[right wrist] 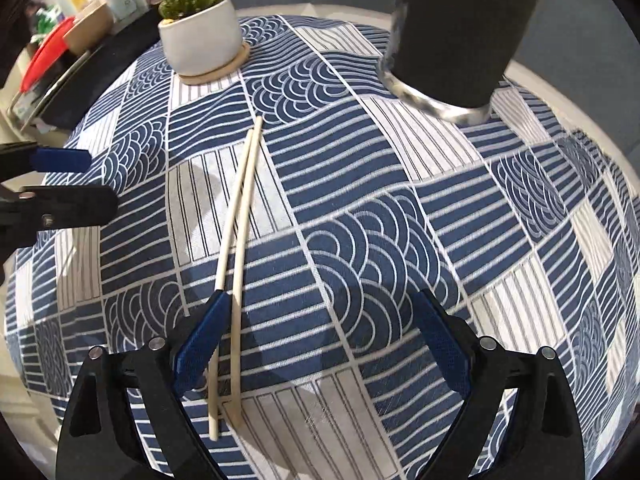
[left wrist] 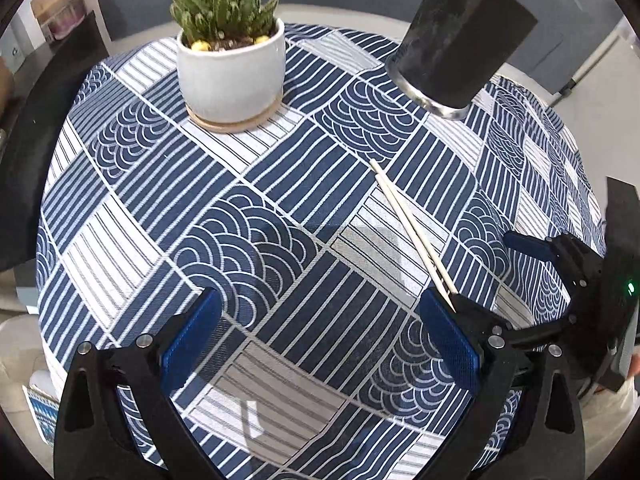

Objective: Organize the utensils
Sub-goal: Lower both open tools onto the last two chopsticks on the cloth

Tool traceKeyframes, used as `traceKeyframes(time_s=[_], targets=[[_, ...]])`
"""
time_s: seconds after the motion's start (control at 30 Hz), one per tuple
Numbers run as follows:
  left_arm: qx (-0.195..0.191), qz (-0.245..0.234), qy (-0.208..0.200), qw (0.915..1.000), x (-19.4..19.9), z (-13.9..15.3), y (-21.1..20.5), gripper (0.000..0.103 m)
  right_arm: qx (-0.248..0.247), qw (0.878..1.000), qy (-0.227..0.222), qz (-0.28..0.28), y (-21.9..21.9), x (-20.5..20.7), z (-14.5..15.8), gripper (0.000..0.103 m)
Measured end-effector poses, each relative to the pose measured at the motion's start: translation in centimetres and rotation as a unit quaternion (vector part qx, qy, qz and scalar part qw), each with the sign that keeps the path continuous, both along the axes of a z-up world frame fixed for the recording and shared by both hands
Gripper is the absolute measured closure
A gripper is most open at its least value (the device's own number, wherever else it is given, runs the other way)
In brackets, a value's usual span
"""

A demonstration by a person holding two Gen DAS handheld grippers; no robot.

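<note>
1. Blue-and-white patterned tablecloth [right wrist: 360, 208] is seen covering a round table, its rim curving away at every side.
2. Nearest in the right wrist view, the right gripper [right wrist: 320, 320] is held wide open over the cloth; its left finger overlaps one of the two chopsticks [right wrist: 240, 216], whether touching cannot be told.
3. The chopsticks lie flat, side by side, running toward 12 o'clock.
4. At 9 o'clock the left gripper [left wrist: 320, 320] is also spread wide, with nothing held.
5. Bare cloth lies between the chopsticks and the farther things.
6. At 1 o'clock a black utensil holder [right wrist: 460, 32] stands near the far edge.
7. At 11 o'clock a potted cactus [right wrist: 200, 32] sits on a saucer.
</note>
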State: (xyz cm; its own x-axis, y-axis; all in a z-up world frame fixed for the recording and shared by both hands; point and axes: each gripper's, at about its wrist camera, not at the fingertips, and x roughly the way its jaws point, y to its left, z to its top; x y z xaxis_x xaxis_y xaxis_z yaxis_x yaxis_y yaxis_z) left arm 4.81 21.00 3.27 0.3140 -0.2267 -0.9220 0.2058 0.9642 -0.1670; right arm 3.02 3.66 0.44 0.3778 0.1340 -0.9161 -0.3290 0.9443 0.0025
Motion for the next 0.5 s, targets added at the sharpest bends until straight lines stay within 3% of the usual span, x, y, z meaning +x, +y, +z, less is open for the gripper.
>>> traceKeyframes(time_s=[0.27,0.5], targets=[[-0.004,0.005,0.017,0.9998,1.3,-1.0,-2.8,0.006,0.002,1.000,0.010,-0.018,-2.6,1.2,0.1,0.019],[0.030,-0.003,0.032,0.9990,2.2,-2.2,-5.6,0.006,0.001,1.000,0.000,0.012,-3.6,1.8,0.8,0.049]])
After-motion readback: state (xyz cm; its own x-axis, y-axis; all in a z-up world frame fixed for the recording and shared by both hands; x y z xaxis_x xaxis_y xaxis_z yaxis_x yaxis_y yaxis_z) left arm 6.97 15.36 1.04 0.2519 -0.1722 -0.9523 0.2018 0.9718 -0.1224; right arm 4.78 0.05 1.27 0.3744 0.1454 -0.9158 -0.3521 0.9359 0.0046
